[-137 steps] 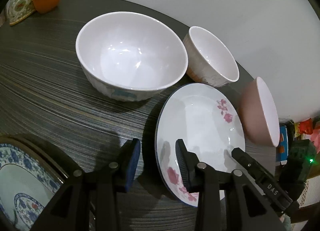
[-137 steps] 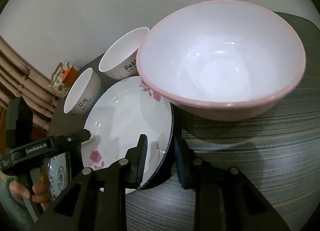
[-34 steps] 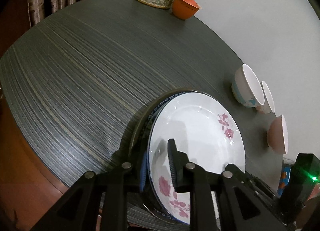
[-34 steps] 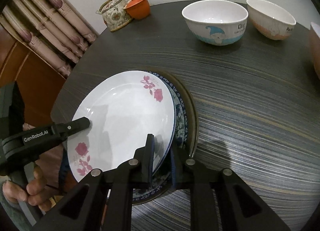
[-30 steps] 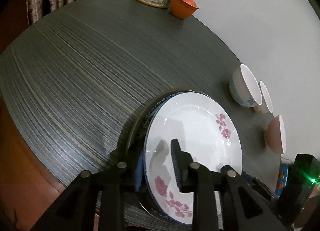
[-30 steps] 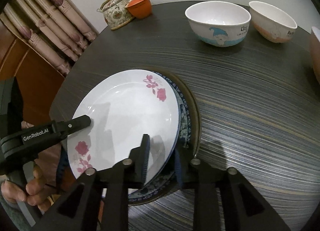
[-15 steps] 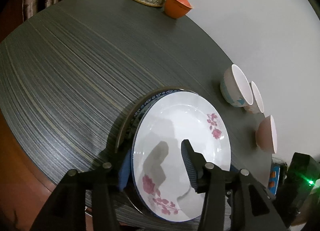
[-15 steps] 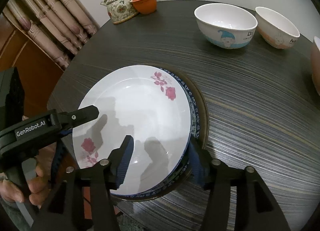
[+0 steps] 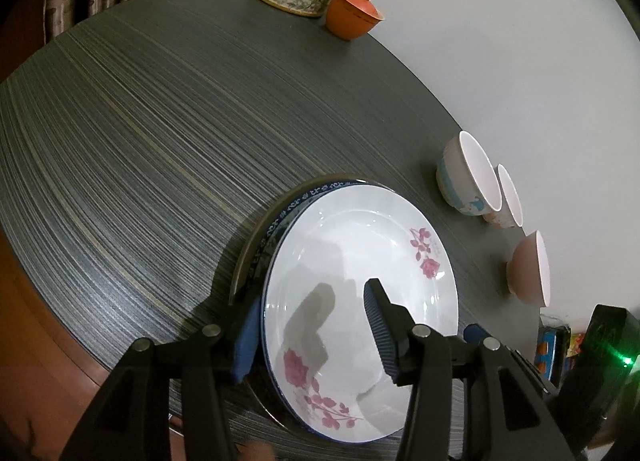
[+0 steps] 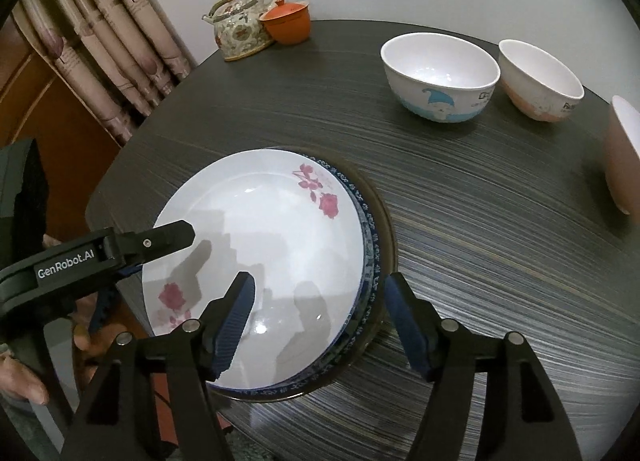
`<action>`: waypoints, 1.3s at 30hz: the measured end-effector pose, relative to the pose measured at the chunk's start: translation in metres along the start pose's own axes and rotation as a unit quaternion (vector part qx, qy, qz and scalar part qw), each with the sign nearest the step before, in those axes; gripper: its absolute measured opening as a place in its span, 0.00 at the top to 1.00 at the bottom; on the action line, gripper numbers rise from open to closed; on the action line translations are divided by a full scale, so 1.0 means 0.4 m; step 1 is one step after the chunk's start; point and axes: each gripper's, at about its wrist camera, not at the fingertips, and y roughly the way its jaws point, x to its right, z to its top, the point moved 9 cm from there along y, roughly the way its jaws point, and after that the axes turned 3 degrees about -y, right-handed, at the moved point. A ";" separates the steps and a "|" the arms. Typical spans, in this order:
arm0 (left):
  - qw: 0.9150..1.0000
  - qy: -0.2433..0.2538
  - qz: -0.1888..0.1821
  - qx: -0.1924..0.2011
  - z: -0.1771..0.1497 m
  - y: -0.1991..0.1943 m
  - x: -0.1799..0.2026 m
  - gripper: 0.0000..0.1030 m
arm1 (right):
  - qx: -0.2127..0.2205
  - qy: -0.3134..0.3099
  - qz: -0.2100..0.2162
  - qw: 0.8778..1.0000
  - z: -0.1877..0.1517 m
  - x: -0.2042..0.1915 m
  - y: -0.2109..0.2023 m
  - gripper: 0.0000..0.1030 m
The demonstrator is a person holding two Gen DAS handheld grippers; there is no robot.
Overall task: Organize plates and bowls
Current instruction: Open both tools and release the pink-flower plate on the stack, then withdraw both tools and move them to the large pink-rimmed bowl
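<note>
The white rose-printed plate lies stacked on the blue-patterned plate near the round dark table's near edge; the left gripper and right gripper both stand spread, gripping nothing; stacking looks done; next, probably the bowls by the far edge.

My white floral plate is glossy glazed ceramic, mirroring my matt black plastic fingers with ribbed blue rubbery pads. The table at ten o'clock looks matt with a fine streaked grain. The bowls at one o'clock shine smooth; the curtain at eleven is patterned cloth.
</note>
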 end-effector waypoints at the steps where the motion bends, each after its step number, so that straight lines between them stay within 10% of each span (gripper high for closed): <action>1: 1.000 -0.001 -0.001 0.000 0.000 -0.001 -0.001 0.51 | 0.002 0.002 -0.001 1.000 0.001 0.003 -0.002 0.36; 26: 0.997 0.037 0.022 0.064 0.024 -0.045 0.031 0.48 | 0.020 0.031 0.001 0.999 -0.017 0.053 -0.043 0.28; 39: 0.982 0.114 0.106 0.110 0.012 -0.080 0.075 0.48 | 0.044 0.053 0.001 0.998 -0.020 0.124 -0.100 0.25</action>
